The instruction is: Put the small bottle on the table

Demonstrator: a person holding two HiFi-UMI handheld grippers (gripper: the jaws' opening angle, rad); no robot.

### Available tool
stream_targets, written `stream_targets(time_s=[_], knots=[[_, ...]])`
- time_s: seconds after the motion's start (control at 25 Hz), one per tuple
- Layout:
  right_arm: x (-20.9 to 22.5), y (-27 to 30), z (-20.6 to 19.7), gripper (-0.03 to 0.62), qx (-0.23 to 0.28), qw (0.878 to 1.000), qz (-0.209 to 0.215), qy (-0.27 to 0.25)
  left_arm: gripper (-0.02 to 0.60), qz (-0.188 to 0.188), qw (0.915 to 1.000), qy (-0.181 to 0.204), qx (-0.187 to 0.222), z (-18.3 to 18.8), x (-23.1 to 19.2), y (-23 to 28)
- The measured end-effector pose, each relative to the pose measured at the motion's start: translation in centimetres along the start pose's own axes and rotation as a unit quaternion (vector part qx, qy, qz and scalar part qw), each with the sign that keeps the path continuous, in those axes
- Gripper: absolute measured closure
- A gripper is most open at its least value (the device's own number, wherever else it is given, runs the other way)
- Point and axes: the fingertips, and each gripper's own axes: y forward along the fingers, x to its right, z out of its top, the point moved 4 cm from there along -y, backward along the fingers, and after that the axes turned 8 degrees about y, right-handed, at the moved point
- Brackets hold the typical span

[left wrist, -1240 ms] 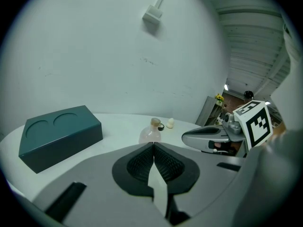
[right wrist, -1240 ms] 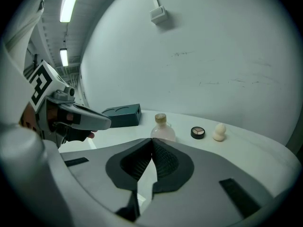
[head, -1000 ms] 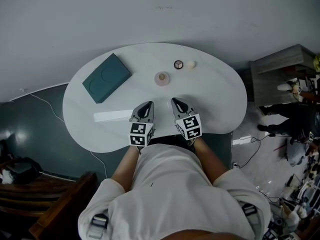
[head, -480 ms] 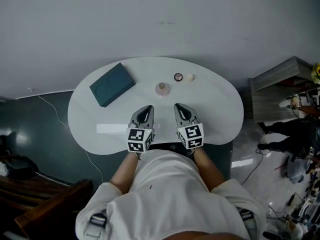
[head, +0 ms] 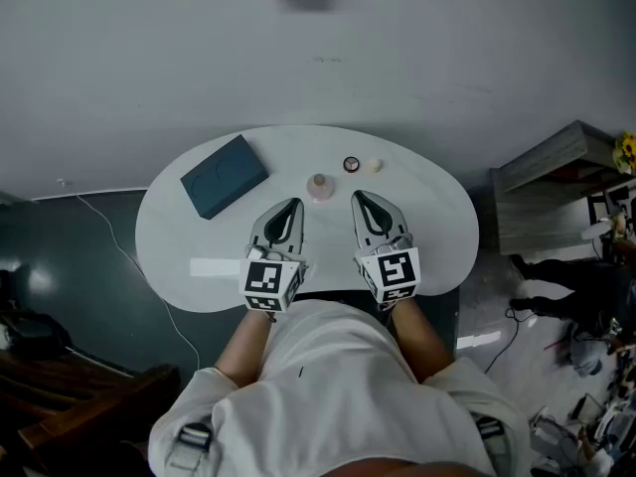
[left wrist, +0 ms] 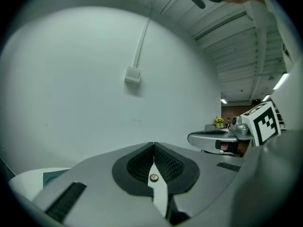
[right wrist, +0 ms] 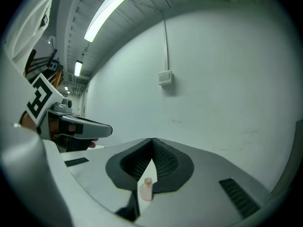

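Note:
The small pinkish bottle [head: 320, 186] stands upright on the white oval table [head: 427, 227], near its middle. In the right gripper view the bottle [right wrist: 147, 189] shows low down through the gap under the jaws. My left gripper [head: 290, 206] and right gripper [head: 360, 198] hover side by side above the table's near half, both shut and holding nothing. The bottle sits between and just beyond their tips. In their own views the left gripper [left wrist: 153, 145] and the right gripper [right wrist: 152, 140] point at the pale wall with tips touching.
A teal box [head: 225, 175] lies at the table's back left. A small dark round item [head: 351, 164] and a cream one [head: 374, 165] sit behind the bottle. A white strip [head: 214, 266] lies at the near left. A grey cabinet [head: 542, 187] stands to the right.
Both grippers have risen from just over the table toward the head camera and now point more level. Their jaws stay shut. The bottle has not moved.

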Motion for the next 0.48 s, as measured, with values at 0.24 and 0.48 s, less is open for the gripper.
stream_targets(time_s=[0.24, 0.48], knots=[[0.4, -0.4, 1.0, 0.595, 0.011, 1.000, -0.006, -0.001, 0.563, 0.016, 0.9998, 0.003, 0.012, 1.3, -1.0, -0.1], [0.9, -0.4, 1.4, 0.595, 0.015, 1.000, -0.014, 0.000, 0.563, 0.018, 0.9997, -0.002, 0.013, 1.4, -0.9, 0.0]])
